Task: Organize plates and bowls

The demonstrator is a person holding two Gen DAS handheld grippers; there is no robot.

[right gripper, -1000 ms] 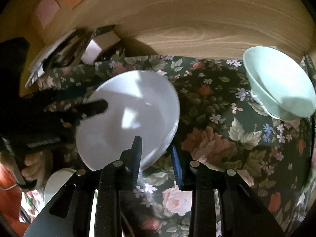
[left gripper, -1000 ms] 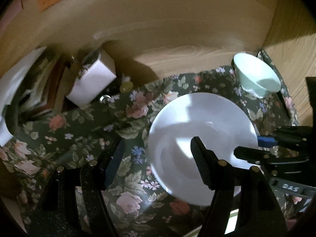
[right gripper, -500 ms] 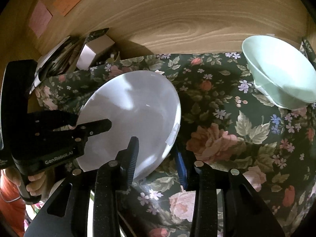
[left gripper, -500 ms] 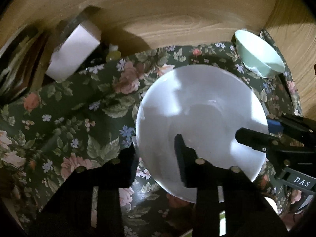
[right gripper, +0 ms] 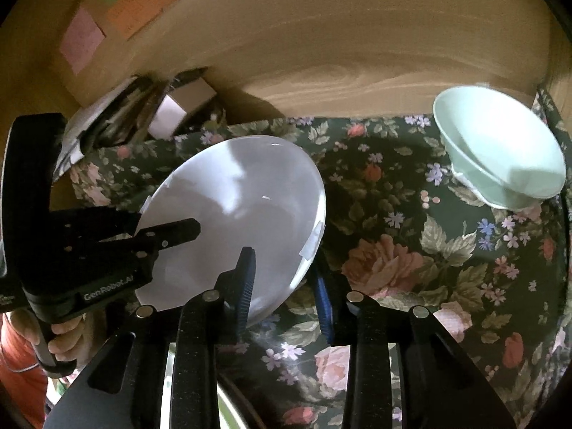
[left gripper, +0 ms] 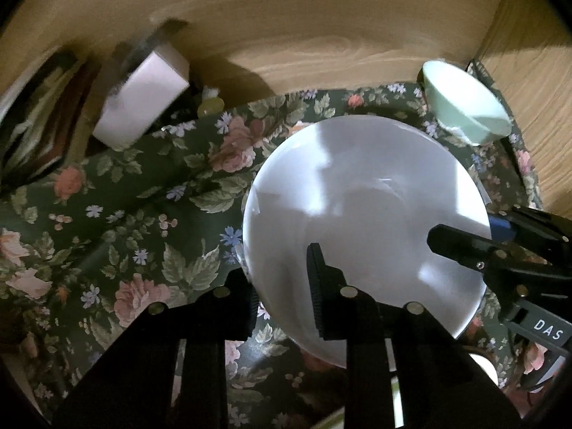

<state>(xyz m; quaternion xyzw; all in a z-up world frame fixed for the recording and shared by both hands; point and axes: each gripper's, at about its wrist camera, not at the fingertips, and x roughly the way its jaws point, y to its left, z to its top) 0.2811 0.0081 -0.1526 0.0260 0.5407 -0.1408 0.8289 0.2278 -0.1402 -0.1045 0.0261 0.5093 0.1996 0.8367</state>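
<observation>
Now both grippers pinch the white plate (left gripper: pixel 364 214) by its near rim, the left gripper (left gripper: pixel 282 282) at its left side, the right gripper (right gripper: pixel 284 286) at its right side. It sits mid-cloth on the floral tablecloth (right gripper: pixel 411 250); the mint bowl (right gripper: pixel 500 150) stands at the cloth's far right corner.

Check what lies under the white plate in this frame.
Under the white plate only the floral tablecloth shows, around its rim. The left gripper and right gripper both clamp its edge. Anything directly beneath its centre is covered.
</observation>
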